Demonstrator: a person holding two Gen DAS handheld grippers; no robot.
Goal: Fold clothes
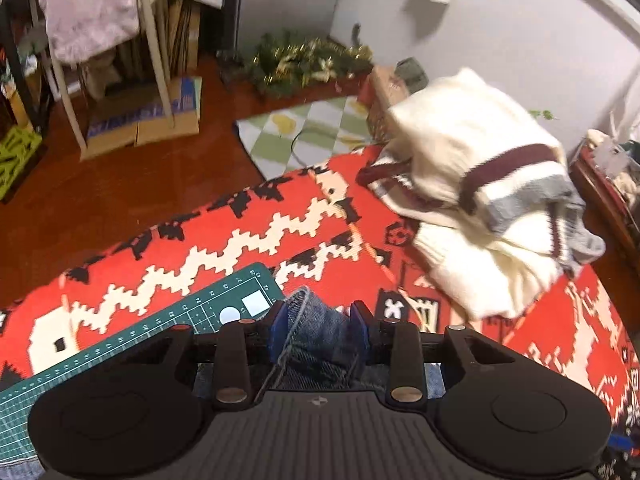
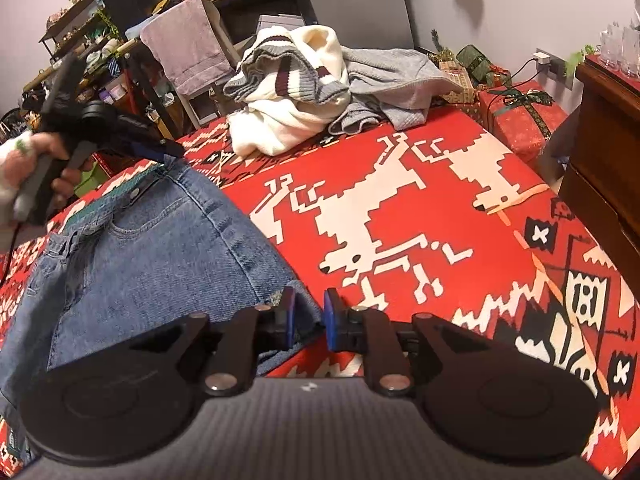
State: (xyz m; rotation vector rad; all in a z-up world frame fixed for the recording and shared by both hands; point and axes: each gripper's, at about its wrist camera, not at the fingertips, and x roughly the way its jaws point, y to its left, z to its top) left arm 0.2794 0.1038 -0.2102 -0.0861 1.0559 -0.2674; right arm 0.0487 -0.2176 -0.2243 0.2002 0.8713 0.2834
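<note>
Red patterned blanket [image 2: 460,136] covered the work surface. Left gripper [image 1: 318,330] pinched jeans [image 2: 132,248] at the waistband; right gripper [image 2: 310,316] sat part-open, empty, at the jeans' hem. Denim looked heavy and fairly stiff, so grip seams at both ends.

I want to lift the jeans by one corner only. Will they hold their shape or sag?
The jeans will likely sag: the denim already bunches and creases where the left gripper pinches it. They probably weigh a fair bit, being thick seamed cloth. Slipping seems unlikely on the woven blanket.
</note>
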